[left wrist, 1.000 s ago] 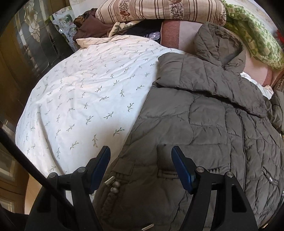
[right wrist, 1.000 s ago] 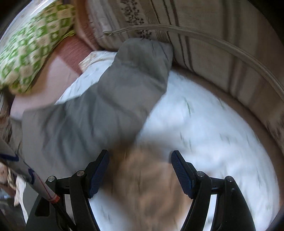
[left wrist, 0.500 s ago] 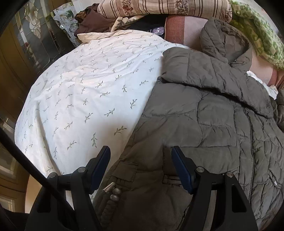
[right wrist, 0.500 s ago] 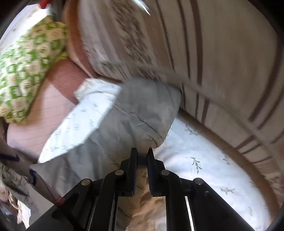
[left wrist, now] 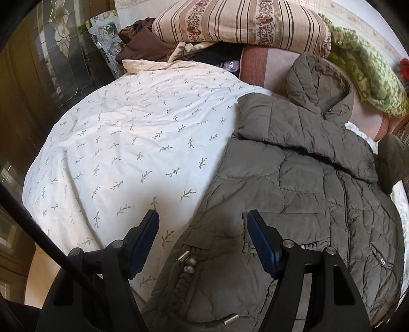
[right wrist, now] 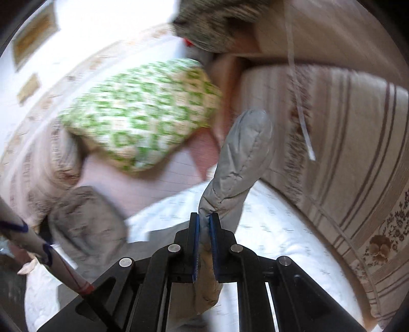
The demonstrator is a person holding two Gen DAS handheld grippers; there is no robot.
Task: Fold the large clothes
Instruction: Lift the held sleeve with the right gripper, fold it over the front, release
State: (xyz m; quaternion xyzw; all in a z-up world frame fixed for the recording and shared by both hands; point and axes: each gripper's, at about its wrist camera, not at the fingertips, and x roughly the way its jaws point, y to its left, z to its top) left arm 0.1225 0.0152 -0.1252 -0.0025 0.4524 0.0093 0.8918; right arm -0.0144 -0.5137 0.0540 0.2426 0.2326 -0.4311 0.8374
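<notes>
While the left gripper (left wrist: 202, 237) just hangs there with its jaws spread wide and nothing between them, the right gripper (right wrist: 203, 229) is clamped tight on a sleeve (right wrist: 240, 163) of the jacket (left wrist: 294, 194), and that sleeve stands up off the bed in the right wrist view, pretty blurry though.

The jacket is a grey-olive quilted puffer, lying front-up on the bed (left wrist: 133, 143) toward its right side, zipper closed as far as I can see, hood (left wrist: 317, 81) up at the head end against a pinkish pillow (left wrist: 263, 69). One blue pad (left wrist: 260, 242) of the left gripper sits over the jacket's lower front near a pocket, the other pad is over the leaf-print sheet just beside the jacket's edge. A braided cord with two metal beads (left wrist: 189, 264) lies at the hem right below the gripper.

Other stuff: a striped floral cushion (left wrist: 240, 23) stacked at the head edge of the bed, a green-and-white patterned pillow (right wrist: 143, 112) beside it at the right corner, some brown fabric (left wrist: 143, 43) bunched at the far left corner. In the right wrist view another big striped cushion (right wrist: 345, 158) runs along the right edge of the bed.
</notes>
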